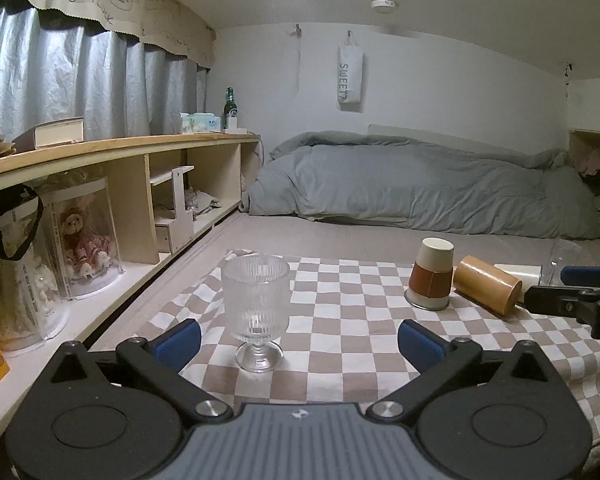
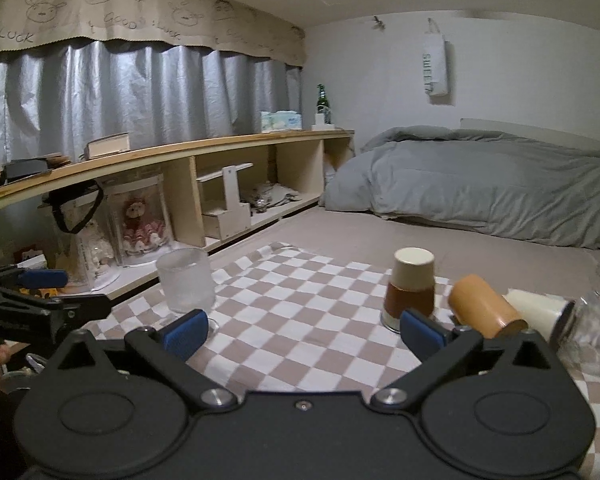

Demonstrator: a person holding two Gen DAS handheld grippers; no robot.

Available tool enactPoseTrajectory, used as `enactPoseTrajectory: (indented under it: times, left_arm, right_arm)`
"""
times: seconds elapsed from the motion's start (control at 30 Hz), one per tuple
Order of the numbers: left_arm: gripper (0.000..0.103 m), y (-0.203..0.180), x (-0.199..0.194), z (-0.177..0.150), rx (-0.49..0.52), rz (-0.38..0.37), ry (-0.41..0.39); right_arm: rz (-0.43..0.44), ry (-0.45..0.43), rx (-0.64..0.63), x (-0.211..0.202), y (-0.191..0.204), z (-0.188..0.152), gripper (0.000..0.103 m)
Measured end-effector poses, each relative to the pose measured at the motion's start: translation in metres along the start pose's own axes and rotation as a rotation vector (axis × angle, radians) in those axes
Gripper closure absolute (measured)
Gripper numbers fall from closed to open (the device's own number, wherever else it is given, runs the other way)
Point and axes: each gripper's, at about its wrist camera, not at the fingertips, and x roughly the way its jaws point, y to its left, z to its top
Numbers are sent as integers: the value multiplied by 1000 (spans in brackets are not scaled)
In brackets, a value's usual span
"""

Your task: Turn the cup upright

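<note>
A ribbed clear glass goblet [image 1: 257, 312] stands upright on the checkered cloth [image 1: 340, 320], just ahead of my open, empty left gripper [image 1: 298, 340]. It also shows in the right wrist view [image 2: 186, 284]. A cream-and-brown cup [image 1: 431, 275] stands upside down on the cloth; it shows in the right wrist view [image 2: 412, 286] too. A wooden cup [image 1: 486, 290] lies on its side beside it [image 2: 485, 306]. My right gripper [image 2: 302, 334] is open and empty, short of these cups.
A white cup [image 2: 538, 312] and a clear glass [image 2: 596, 326] lie on their sides at the cloth's right. A low wooden shelf [image 1: 120, 160] with doll cases runs along the left. A grey duvet [image 1: 420, 184] lies behind.
</note>
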Motion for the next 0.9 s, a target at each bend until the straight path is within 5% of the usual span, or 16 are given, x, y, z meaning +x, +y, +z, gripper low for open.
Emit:
enactPoseTrajectory:
  times: [0.9]
  left_arm:
    - [0,-6,2,-10,-11,22,18]
  right_arm:
    - [-24,-31,-24,-8,-3,-18,0]
